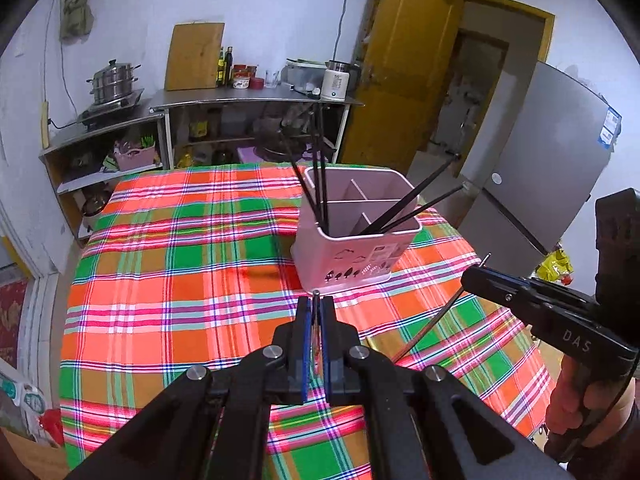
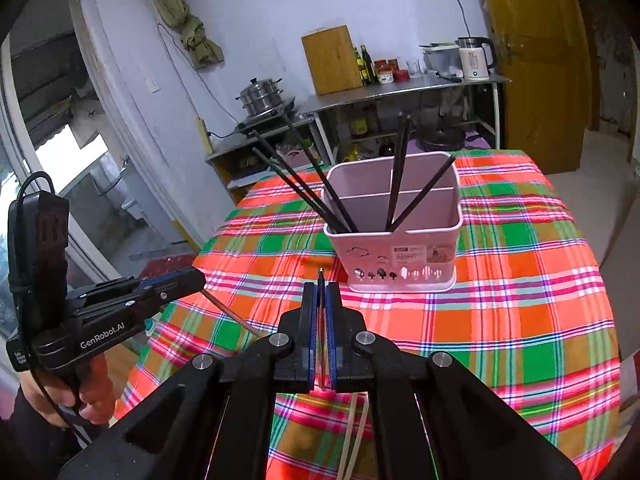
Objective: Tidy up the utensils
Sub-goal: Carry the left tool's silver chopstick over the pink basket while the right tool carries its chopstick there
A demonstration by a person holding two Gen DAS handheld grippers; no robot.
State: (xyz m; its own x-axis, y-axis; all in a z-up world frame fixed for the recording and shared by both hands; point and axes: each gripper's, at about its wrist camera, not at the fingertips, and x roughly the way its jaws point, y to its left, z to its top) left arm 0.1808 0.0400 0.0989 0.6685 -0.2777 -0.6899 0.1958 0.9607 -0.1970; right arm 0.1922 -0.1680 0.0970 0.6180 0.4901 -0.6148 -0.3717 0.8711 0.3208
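A pink utensil holder (image 1: 352,236) with dividers stands on the plaid tablecloth; it also shows in the right wrist view (image 2: 396,240). Several black chopsticks (image 1: 320,168) lean in its compartments, also seen in the right wrist view (image 2: 304,184). My left gripper (image 1: 316,308) is shut on a thin chopstick (image 1: 316,300), just in front of the holder. My right gripper (image 2: 321,292) is shut on another chopstick (image 2: 321,276), also close in front of the holder. Each gripper appears in the other's view, the right gripper (image 1: 476,276) and the left gripper (image 2: 196,280), holding its stick slanting down.
The table (image 1: 180,260) carries a red, green and orange plaid cloth. Behind it stand steel shelves (image 1: 248,100) with a steamer pot, bottles, a cutting board and a kettle. A grey fridge (image 1: 540,168) and a yellow door (image 1: 404,64) are at right.
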